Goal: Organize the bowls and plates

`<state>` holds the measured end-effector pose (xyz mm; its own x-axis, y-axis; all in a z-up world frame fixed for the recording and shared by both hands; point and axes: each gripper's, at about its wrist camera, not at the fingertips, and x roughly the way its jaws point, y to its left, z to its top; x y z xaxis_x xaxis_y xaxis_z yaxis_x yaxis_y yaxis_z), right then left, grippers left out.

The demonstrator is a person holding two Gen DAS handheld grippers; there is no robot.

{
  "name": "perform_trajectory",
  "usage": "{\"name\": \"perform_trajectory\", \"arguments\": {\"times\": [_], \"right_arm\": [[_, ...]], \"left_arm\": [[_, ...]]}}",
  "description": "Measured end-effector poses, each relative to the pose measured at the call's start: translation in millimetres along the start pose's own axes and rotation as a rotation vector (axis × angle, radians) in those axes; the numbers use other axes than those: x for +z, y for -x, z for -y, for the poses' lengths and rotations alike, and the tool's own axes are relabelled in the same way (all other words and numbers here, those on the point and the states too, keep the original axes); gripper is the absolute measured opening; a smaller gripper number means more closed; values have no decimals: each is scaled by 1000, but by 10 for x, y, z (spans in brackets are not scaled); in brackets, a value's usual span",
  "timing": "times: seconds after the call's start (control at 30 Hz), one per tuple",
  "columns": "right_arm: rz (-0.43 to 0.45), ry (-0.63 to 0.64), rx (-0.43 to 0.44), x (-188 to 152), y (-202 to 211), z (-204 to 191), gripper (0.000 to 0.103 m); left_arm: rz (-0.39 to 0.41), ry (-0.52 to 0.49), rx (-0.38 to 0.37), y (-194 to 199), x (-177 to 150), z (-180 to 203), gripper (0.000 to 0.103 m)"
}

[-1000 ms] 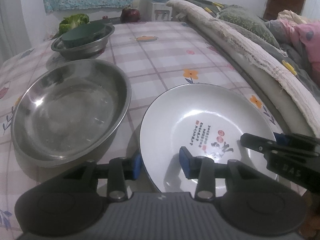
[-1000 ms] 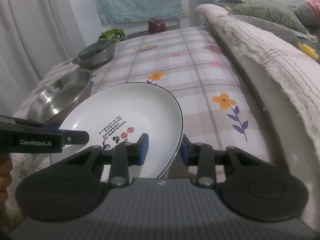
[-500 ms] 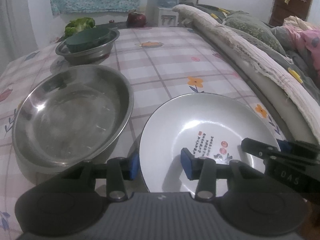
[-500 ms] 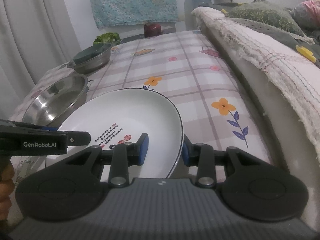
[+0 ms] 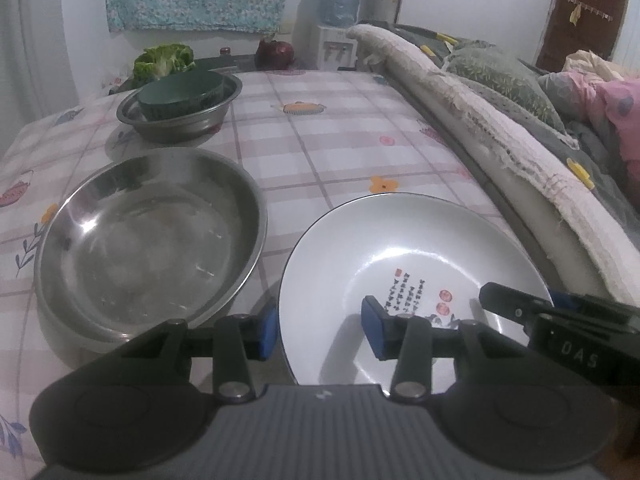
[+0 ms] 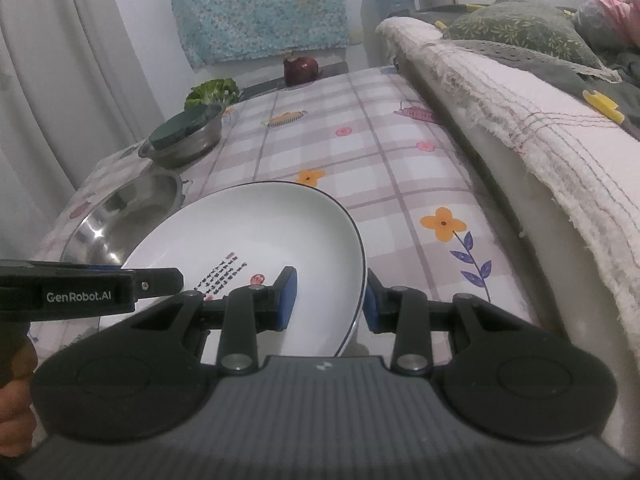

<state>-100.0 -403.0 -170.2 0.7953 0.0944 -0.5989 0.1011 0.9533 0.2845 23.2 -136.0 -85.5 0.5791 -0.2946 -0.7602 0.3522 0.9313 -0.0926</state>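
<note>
Straddling rim of white plate [image 5: 400, 264] at plate's 8 o'clock, left gripper [image 5: 318, 330] stood part open: one blue pad outside rim, other over inner face. Whether pads pressed rim, could not tell. Right gripper [image 6: 330, 300] straddled same plate [image 6: 260, 232] at its 4 o'clock edge, jaws narrow either side of rim; contact likewise unclear. Plate sat over checked tablecloth [image 5: 340, 152]. Large steel basin [image 5: 148, 240] lay at plate's 9 o'clock, just beside. Smaller steel bowl [image 5: 180, 116] with green bowl [image 5: 180, 92] inside, at 11 o'clock, well apart.

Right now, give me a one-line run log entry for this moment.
step: lifting white plate | left gripper: straddles near-left rim | right gripper: straddles right rim | large steel bowl: left of plate, empty
</note>
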Motion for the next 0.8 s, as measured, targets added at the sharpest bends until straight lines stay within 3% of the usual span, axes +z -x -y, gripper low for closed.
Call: {"name": "perform_trajectory", "arguments": {"times": [0.8], "right_arm": [[39, 6, 5, 226, 91, -97, 34]], "left_arm": [[36, 23, -12, 125, 131, -75, 44]]}}
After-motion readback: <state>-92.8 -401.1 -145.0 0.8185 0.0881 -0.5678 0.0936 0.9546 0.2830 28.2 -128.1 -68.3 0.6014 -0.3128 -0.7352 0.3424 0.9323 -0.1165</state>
